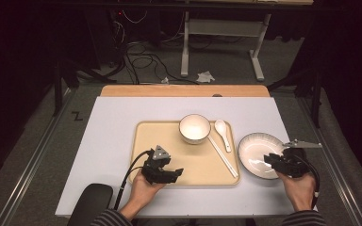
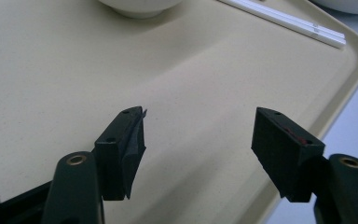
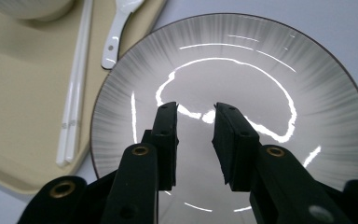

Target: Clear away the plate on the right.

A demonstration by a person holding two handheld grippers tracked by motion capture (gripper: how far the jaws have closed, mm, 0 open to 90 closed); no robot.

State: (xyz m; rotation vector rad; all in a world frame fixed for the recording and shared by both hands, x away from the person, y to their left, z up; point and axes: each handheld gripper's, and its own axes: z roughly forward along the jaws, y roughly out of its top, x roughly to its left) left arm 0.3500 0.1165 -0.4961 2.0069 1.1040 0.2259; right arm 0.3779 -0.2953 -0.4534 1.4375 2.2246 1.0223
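A beige tray [image 1: 155, 136] lies on the white table top and carries a white bowl [image 1: 194, 128], a white spoon [image 1: 222, 132] and white chopsticks [image 1: 222, 156]. A grey-rimmed plate [image 1: 257, 153] sits just right of the tray. My left gripper [image 1: 176, 173] hovers low over the tray's near part; in the left gripper view its jaws [image 2: 200, 126] stand wide open over bare tray [image 2: 74, 70]. My right gripper [image 1: 269, 160] is over the plate's near right side. In the right gripper view it [image 3: 196, 116] is open with a narrow gap, and the plate [image 3: 270, 60] shows through it.
The spoon [image 3: 116, 28] and chopsticks [image 3: 77, 88] lie along the tray's right edge, close to the plate. A wooden strip [image 1: 184, 90] borders the table's far side. Cables and a desk frame [image 1: 221, 42] stand on the floor beyond.
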